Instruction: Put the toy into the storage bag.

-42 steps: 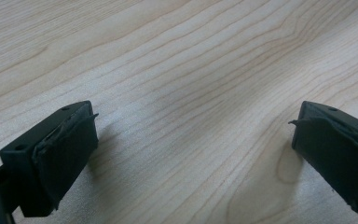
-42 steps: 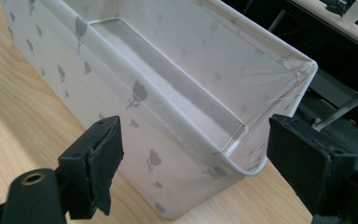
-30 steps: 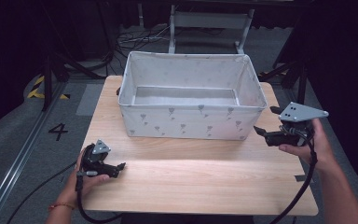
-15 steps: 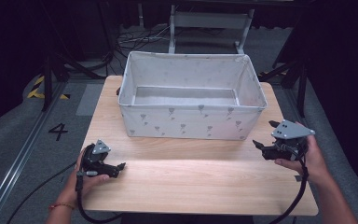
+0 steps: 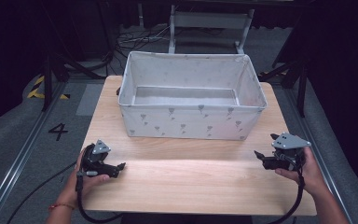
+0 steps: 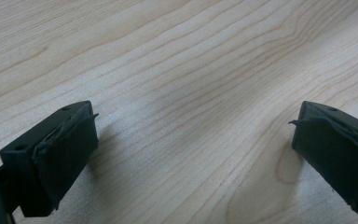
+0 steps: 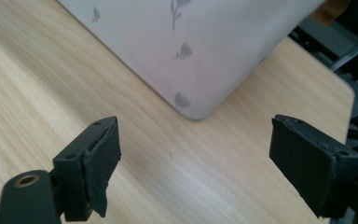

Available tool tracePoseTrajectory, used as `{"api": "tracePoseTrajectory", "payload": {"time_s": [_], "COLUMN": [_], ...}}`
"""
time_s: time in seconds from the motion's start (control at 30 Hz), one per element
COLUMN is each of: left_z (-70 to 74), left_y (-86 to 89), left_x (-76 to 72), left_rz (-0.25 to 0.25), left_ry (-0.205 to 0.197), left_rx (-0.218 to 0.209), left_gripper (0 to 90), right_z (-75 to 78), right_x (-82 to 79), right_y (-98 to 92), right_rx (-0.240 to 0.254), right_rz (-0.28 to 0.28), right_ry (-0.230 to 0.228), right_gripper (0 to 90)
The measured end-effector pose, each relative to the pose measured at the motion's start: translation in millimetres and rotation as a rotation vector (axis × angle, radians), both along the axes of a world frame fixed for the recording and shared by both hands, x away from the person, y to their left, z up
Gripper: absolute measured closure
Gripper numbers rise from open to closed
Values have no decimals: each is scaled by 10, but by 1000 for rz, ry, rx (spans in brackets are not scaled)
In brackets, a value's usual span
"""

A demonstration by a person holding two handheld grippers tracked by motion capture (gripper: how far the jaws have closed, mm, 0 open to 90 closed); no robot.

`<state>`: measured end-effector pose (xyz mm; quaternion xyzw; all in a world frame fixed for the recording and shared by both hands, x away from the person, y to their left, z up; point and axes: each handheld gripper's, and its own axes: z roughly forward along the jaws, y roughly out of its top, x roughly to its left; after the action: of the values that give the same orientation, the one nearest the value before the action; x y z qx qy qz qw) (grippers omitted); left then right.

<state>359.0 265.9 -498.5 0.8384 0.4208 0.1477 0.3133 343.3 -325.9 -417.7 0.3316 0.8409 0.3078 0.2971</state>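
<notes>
Near edge of the wooden table: two grippers, one per hand, both low over bare wood. Left gripper at the near left, jaws spread wide, nothing between them, pointing right along the tabletop; bare wood grain between the jaws in the left gripper view. Right gripper at the near right, jaws likewise wide apart and empty, aimed left toward the box's near right corner. One fabric box, white with small grey flower prints, farther back at the table's middle, well apart from the left gripper, near the right one but not touching. Box corner just beyond the gap of the right jaws in the right gripper view. Box interior bare as far as visible.
</notes>
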Motion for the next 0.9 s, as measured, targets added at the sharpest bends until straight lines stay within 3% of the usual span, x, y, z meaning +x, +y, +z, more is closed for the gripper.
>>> {"api": "tracePoseTrajectory", "payload": {"time_s": [0.23, 0.37, 0.53, 0.63, 0.73, 0.8, 0.9], "left_z": [0, 0, 0, -1, 0, -1, -1], "left_y": [-1, -2, -2, -2, -2, -2, -3], "left_x": [-1, -3, -7, -6, -6, -6, -8], "left_rz": [2, 4, 5, 5, 5, 5, 6], "left_ry": [0, 1, 3, 3, 4, 3, 3], "left_rx": [0, -1, -3, -4, -3, -3, -3], "left_gripper": [5, 5, 5, 5, 5, 5, 5], "right_z": [-264, -460, -721, -791, -860, -863, -864], "right_x": [-86, -153, -195, -196, -161, -151, -150], "right_y": [-144, -238, -336, -374, -477, -489, -489], "right_rx": [33, 50, 122, 151, 249, 241, 242], "right_rz": [-9, -52, -90, -109, -120, -159, -159], "right_ry": [50, 84, 145, 155, 214, 209, 209], "right_gripper": [169, 172, 177, 183, 171, 152, 151]}}
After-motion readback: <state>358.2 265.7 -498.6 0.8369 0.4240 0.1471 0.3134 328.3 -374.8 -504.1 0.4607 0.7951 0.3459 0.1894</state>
